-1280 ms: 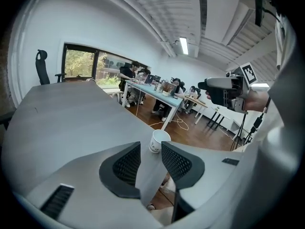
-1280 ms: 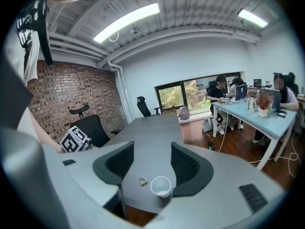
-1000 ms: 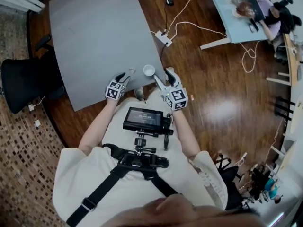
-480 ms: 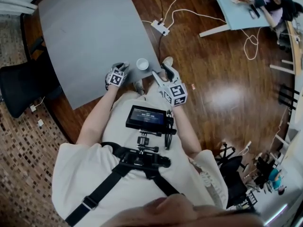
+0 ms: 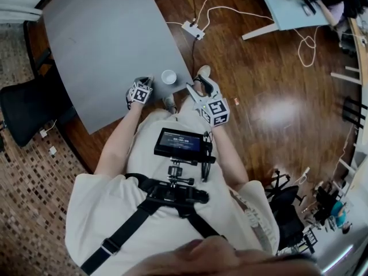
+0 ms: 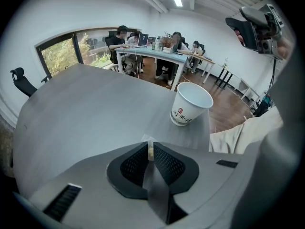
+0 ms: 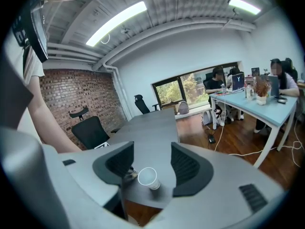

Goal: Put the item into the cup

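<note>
Between left claw (image 6: 150, 145) jaws, item (image 6: 150, 151) upright.

place: open-plan office | cues: shared desks (image 7: 257, 103), laptops (image 7: 237, 81), swivel chairs (image 7: 90, 131), seated people (image 7: 287, 84)

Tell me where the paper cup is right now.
In the head view the paper cup stands upright on the grey table, at the corner nearest the person, between the left claw and the right claw.
</note>
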Action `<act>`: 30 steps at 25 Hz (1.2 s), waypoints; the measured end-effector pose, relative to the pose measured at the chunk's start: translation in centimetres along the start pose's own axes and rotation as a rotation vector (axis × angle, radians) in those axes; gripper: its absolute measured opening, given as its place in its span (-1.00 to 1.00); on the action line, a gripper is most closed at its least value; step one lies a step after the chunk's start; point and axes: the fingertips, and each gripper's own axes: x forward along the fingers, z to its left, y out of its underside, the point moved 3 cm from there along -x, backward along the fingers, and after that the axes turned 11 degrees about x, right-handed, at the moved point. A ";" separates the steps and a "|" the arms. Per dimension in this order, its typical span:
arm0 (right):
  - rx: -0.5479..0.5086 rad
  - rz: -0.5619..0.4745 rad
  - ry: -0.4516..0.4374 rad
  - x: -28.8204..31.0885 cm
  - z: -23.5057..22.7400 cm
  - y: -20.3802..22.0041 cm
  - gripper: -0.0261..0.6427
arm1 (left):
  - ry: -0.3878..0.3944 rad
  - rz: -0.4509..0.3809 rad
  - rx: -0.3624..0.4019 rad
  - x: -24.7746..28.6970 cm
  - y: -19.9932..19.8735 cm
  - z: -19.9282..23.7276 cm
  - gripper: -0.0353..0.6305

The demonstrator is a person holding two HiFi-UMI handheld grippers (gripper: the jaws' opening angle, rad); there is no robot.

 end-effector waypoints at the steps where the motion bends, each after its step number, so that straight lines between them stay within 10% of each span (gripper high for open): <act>1: -0.001 0.002 0.000 0.0 -0.1 0.1 -0.14 | -0.006 0.004 0.003 0.0 0.2 0.1 -0.79; 13: 0.017 0.006 0.018 -0.2 -0.8 1.3 -0.14 | -0.026 -0.010 -0.011 -0.5 0.4 1.2 -0.88; 30: 0.021 -0.001 0.017 0.3 -0.8 1.2 -0.14 | -0.075 -0.312 0.120 -9.9 -10.9 -1.3 -0.89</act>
